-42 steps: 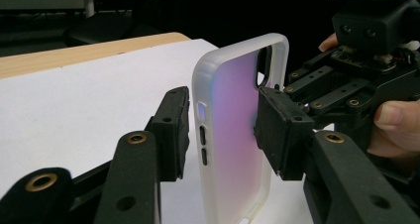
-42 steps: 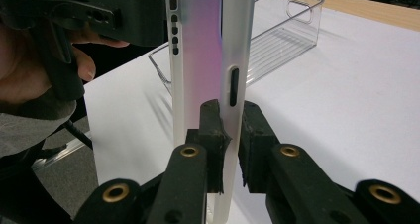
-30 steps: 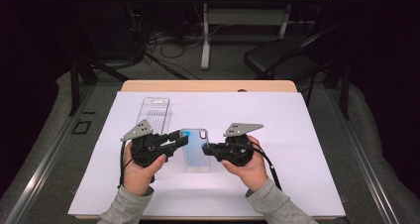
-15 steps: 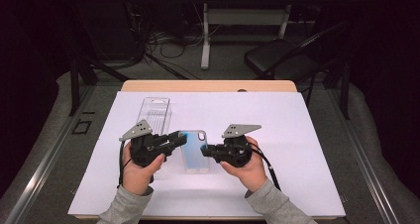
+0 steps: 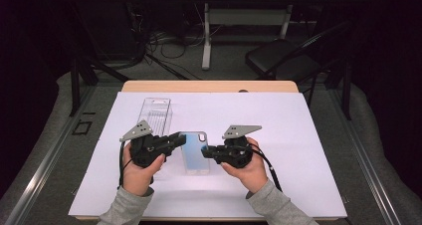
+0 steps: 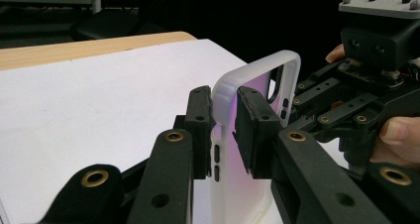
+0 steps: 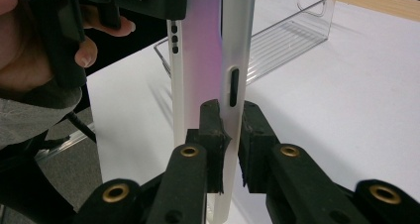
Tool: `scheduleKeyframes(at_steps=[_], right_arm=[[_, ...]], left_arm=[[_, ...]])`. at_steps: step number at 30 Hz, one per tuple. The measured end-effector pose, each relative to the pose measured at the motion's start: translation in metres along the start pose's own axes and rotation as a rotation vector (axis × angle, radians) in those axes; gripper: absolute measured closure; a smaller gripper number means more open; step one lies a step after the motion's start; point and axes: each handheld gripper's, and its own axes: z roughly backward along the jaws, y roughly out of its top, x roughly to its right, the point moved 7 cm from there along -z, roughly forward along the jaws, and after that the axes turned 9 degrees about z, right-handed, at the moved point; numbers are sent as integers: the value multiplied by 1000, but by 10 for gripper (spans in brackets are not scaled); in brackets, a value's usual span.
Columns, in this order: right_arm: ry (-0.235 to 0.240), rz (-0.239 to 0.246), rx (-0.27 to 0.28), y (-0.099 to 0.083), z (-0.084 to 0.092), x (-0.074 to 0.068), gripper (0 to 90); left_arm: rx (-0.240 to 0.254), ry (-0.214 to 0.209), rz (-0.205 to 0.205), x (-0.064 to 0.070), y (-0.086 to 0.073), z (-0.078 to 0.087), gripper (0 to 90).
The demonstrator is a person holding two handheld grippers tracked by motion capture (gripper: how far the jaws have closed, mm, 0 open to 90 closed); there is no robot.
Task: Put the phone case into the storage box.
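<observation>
The left gripper [image 6: 224,135] has just been closing and now pinches one long edge of the translucent phone case [image 5: 195,152], while the right gripper [image 7: 230,149] clamps the opposite edge. The case is between them, low over the white table sheet [image 5: 298,135], near the clear plastic bin [image 5: 155,113]. If the hands pull apart or twist unevenly, the soft rim could flex and slip free.

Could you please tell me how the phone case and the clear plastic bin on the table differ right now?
The phone case is gripped on both side edges by the left tool and right tool; the clear bin sits untouched behind. The case is flat, frosted, purple-tinted; the bin is a colourless, ribbed, open box. Both are see-through plastic.
</observation>
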Motion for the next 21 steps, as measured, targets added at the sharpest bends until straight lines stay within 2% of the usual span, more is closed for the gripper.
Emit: scheduleKeyframes(at_steps=[21], right_arm=[[3,2,-5,-1,-1,-1,821]], left_arm=[[-2,18,-19,0,0,1,770]])
